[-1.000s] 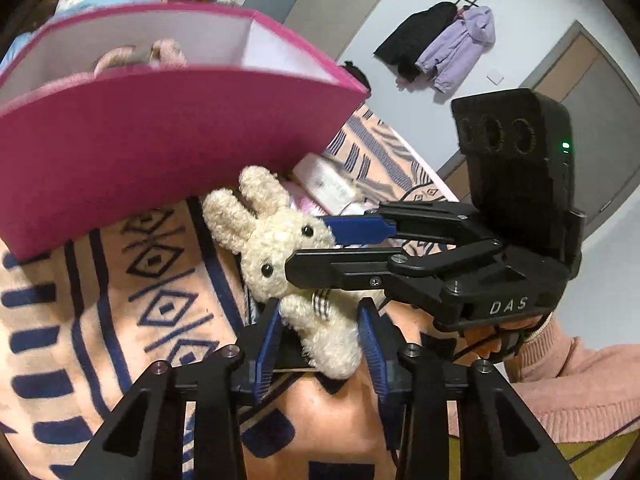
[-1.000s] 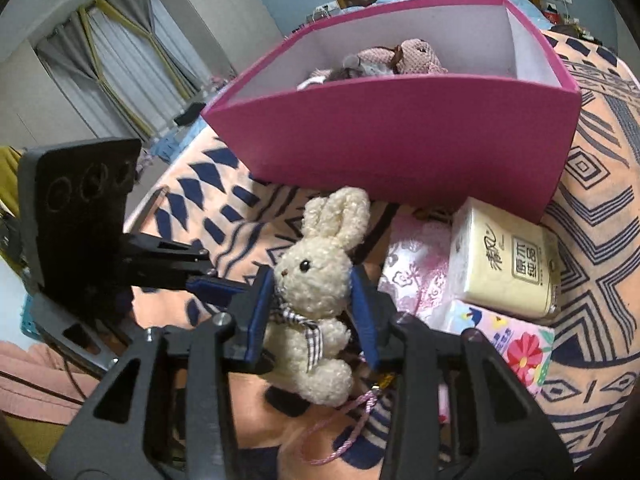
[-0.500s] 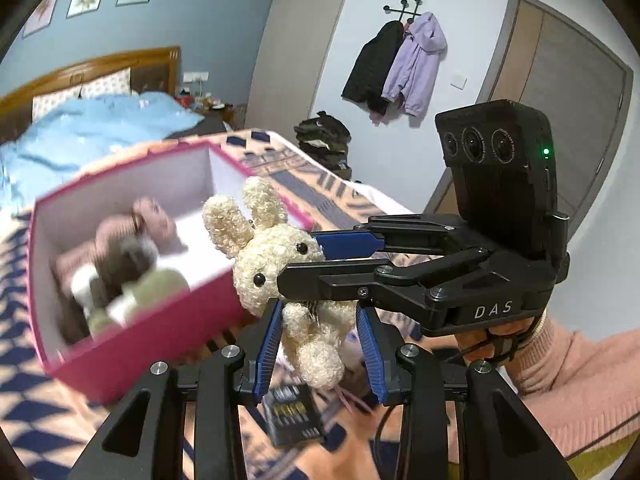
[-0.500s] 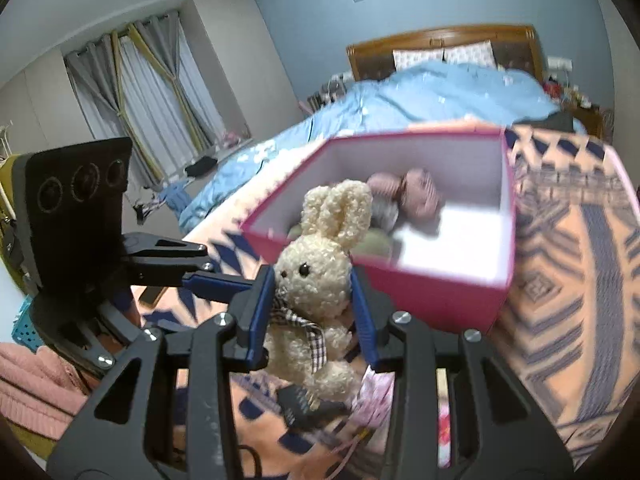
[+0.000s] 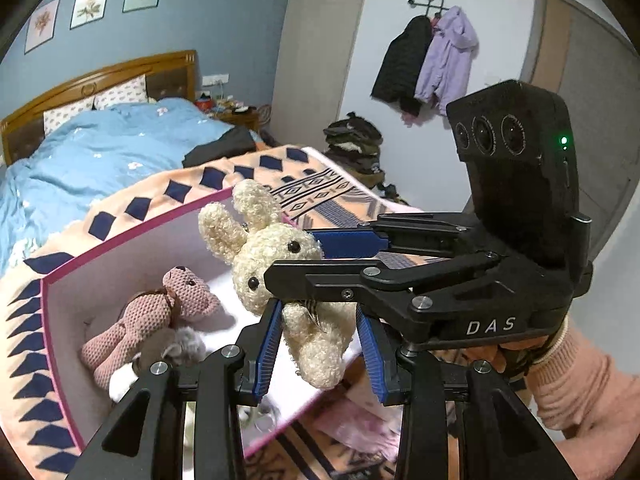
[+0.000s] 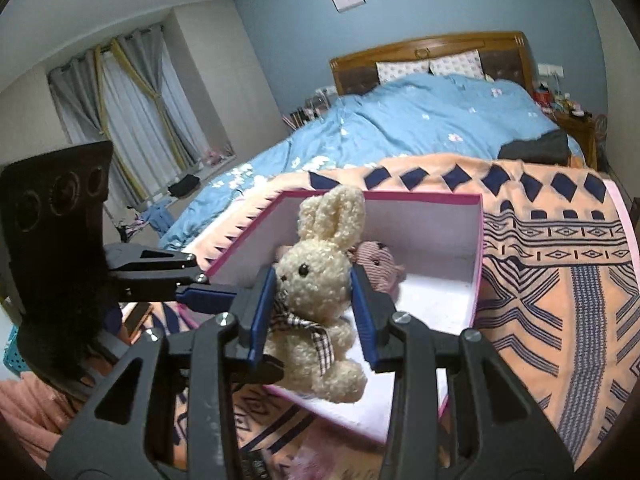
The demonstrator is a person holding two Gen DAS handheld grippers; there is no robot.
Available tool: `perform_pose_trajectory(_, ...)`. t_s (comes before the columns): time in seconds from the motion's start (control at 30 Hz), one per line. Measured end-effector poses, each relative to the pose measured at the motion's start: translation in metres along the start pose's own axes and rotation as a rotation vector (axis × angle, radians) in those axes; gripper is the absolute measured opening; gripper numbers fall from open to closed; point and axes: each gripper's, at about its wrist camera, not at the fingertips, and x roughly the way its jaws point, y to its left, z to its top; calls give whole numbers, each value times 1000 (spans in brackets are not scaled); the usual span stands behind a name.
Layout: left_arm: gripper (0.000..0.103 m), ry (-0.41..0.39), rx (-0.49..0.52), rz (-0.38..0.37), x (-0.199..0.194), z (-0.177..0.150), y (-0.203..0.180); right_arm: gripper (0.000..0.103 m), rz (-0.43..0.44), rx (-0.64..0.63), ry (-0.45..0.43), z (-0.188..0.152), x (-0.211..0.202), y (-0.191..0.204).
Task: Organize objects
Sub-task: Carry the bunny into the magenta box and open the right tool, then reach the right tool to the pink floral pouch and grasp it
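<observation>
From the left wrist camera, we see our left gripper (image 5: 318, 346) clamped on the lower body of a cream curly-plush rabbit toy (image 5: 276, 276), held in the air over an open pink cardboard box (image 5: 132, 232); our right gripper (image 5: 296, 258) grips its head from the side. A pink knitted bear (image 5: 152, 316) lies inside the box. From the right wrist camera, our right gripper (image 6: 312, 314) pinches the rabbit (image 6: 320, 280) above the box (image 6: 478, 256), which sits on an orange patterned blanket (image 6: 560, 300).

Both wrist views look down, close, sharing the pink box (image 5: 132, 232).
</observation>
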Motion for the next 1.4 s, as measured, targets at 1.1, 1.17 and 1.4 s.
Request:
perform_pose_trajectory(1.1,66,-95,-26,111,-41,-31,5,61,-33,6,-78,-39,-62,-5)
perform_pose_trajectory(1.17,68,-115,-12,98,-56,-42,-5,62,-18,5,-77,-52,-74,-2)
perform_pose_trajectory(1.4,69,-96,28,81,-69,-87,-35,62,5,46,-6,-104,-86,6)
